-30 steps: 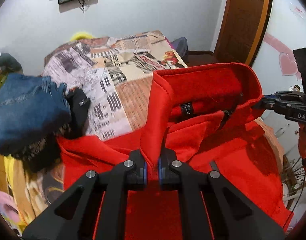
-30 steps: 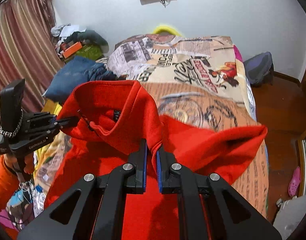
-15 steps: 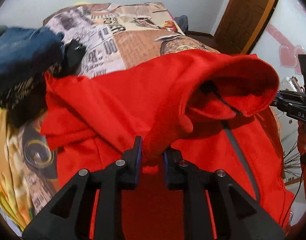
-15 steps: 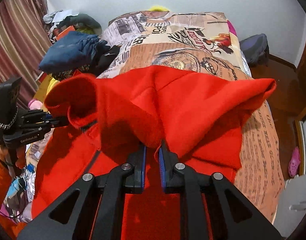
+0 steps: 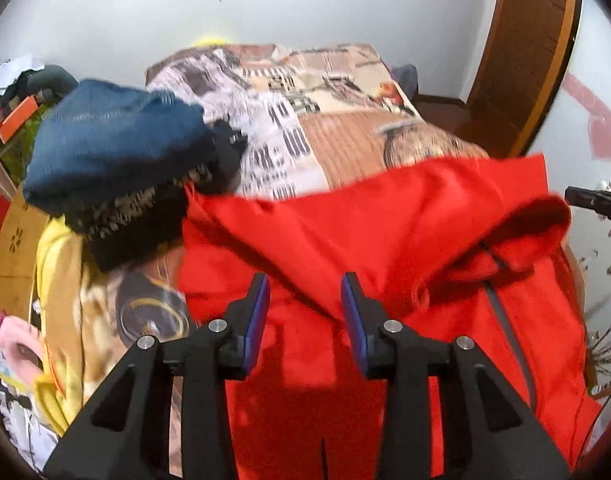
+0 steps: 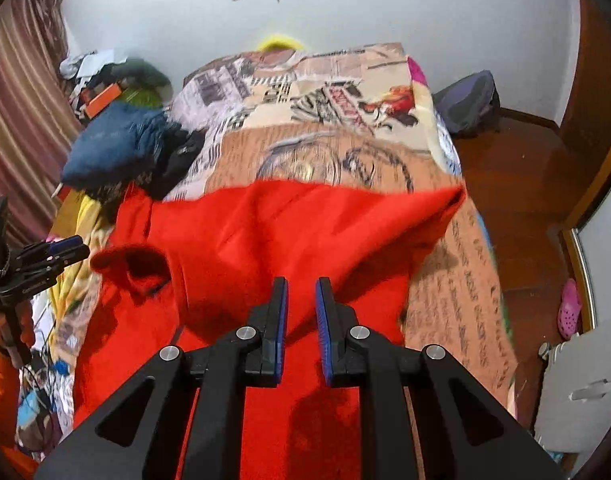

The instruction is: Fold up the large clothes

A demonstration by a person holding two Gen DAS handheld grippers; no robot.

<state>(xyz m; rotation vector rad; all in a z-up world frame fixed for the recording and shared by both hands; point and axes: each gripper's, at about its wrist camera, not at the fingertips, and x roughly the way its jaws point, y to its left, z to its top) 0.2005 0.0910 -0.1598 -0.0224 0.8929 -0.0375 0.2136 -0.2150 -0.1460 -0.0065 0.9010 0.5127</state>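
Bedspread (image 6: 345, 92) beyond the red garment (image 6: 305, 232) lies open; clothes pile (image 5: 117, 168) blocks the left side

Red garment (image 5: 385, 232): thick fleecy cloth, matt, soft nap. Bedspread (image 6: 345, 120): thin printed cloth, smooth, flat finish. Folded jeans (image 5: 113, 136): blue denim, coarse weave, visible stitching. Left gripper (image 5: 305, 312) and right gripper (image 6: 301, 312): matt black plastic bodies, bright metal pivot pins, blue ribbed rubbery pads. Door (image 5: 521, 52): brown wood, semi-gloss. Floor (image 6: 517, 184): glossy reddish wood. Curtain (image 6: 21, 120): striped cloth, slight sheen.
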